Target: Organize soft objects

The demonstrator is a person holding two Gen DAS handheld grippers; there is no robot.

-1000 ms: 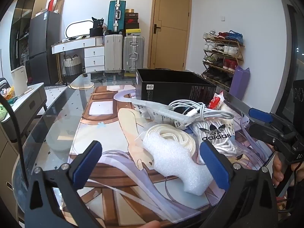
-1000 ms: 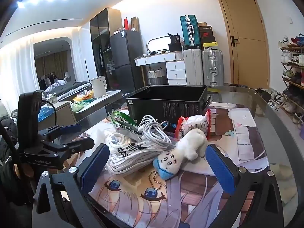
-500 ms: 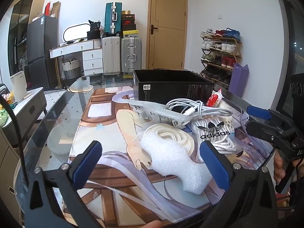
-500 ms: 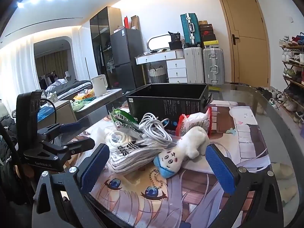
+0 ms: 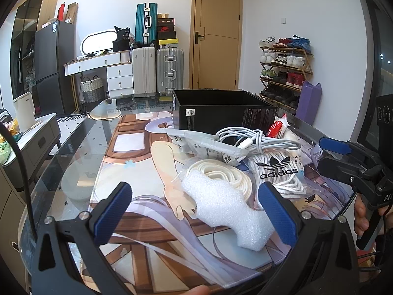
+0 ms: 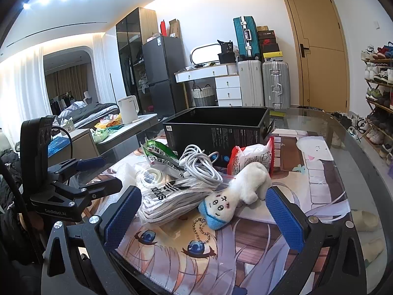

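Open-topped black cardboard box at far end of mat; inside not visible from either view. Pile just in front of box: coiled white charging cable, green snack packet, red-and-white snack packet, bagged white adidas laces, white foam piece. White plush keychain toy with blue cap lies between right gripper pads. Left gripper pads flank foam piece. Both grippers spread wide, holding nothing. Anime-print mat on glass table. Suitcases, shoe rack, wooden door behind.
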